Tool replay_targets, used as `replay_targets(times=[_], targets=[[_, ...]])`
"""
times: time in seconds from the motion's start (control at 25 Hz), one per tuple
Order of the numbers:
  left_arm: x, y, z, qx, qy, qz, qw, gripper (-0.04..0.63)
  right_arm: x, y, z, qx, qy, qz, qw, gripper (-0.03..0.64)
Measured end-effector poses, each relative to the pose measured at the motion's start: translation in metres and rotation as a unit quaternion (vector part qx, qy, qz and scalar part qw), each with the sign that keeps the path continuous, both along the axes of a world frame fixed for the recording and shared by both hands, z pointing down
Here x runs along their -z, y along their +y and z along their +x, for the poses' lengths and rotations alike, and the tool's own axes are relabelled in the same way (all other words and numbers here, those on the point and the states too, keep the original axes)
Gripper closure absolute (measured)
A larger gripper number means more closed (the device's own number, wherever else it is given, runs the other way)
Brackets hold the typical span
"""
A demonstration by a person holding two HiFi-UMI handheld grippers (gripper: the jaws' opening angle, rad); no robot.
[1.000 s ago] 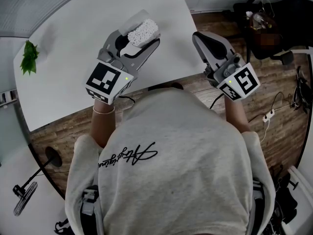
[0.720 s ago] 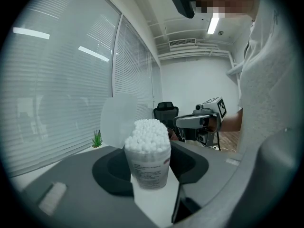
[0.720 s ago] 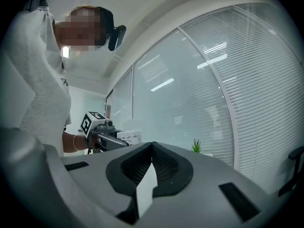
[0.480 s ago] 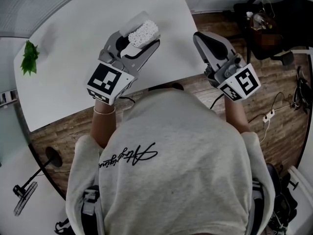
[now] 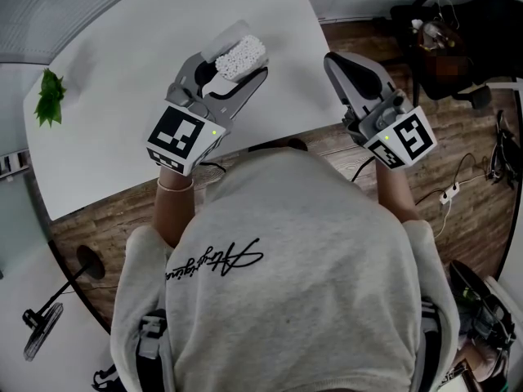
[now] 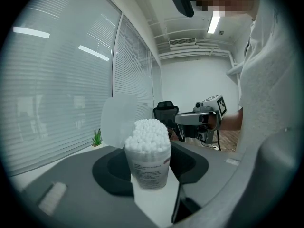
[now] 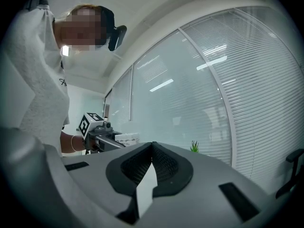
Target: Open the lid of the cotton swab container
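My left gripper (image 5: 233,62) is shut on a clear cotton swab container (image 5: 239,54) and holds it upright above the white table (image 5: 122,80). In the left gripper view the container (image 6: 148,156) is packed with white swab tips, its sides pressed by the two dark pads. Its translucent lid (image 6: 116,120) stands flipped up behind the opening, also seen as the lid (image 5: 219,36) in the head view. My right gripper (image 5: 331,58) is shut and empty, off to the right beyond the table edge, apart from the container. Its jaws meet at the tip (image 7: 152,144).
A small green plant sprig (image 5: 49,96) lies at the table's left end. An office chair (image 5: 441,23) stands at the back right. Cables and a power strip (image 5: 449,194) lie on the wooden floor. A stand (image 5: 49,325) sits at the lower left.
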State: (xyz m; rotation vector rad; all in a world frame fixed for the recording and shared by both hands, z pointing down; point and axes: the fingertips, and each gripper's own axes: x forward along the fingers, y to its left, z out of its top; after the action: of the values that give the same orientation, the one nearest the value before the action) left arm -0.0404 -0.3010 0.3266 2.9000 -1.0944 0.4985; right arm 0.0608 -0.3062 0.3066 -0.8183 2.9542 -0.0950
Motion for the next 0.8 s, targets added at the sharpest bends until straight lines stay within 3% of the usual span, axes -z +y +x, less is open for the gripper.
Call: replay_targets(times=[0.8], targets=[[-0.0002, -0.0002, -0.0011, 0.002, -0.002, 0.000, 1.0000, 0.391, -0.0001, -0.0013, 0.0006, -0.006, 0.007, 0.000, 1.000, 0.614]])
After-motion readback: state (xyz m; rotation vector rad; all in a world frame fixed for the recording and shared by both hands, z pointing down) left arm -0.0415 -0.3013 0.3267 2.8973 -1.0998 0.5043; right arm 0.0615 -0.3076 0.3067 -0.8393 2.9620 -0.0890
